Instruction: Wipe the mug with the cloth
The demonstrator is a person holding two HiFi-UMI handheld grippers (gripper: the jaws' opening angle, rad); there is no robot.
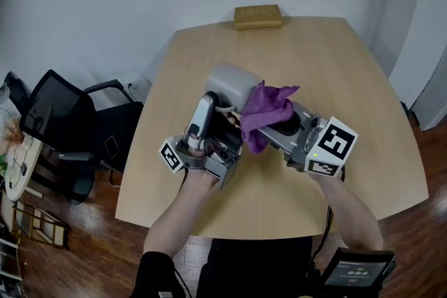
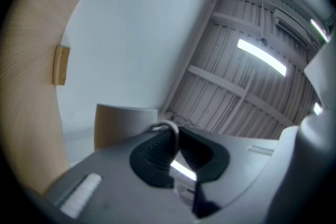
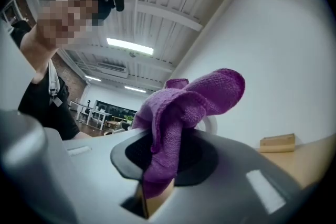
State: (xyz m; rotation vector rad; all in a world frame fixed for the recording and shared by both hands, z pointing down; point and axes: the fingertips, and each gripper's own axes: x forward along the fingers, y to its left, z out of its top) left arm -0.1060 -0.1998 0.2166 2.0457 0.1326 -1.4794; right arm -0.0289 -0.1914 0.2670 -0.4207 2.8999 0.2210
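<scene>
Mug [image 1: 230, 86] up over the middle of desk [image 1: 363, 66], handle [image 2: 167, 126] pinched between the nearly closed jaws of left gripper [image 2: 176, 139], pointed steeply upward. Purple cloth [image 1: 269, 112] bunched at the mug's right side, clamped in the jaws of right gripper [image 3: 167, 152], roughly level and aimed at the mug. Forearms [image 1: 181, 209] in from near edge, converging. Wooden block [image 1: 258, 16] at far edge.
</scene>
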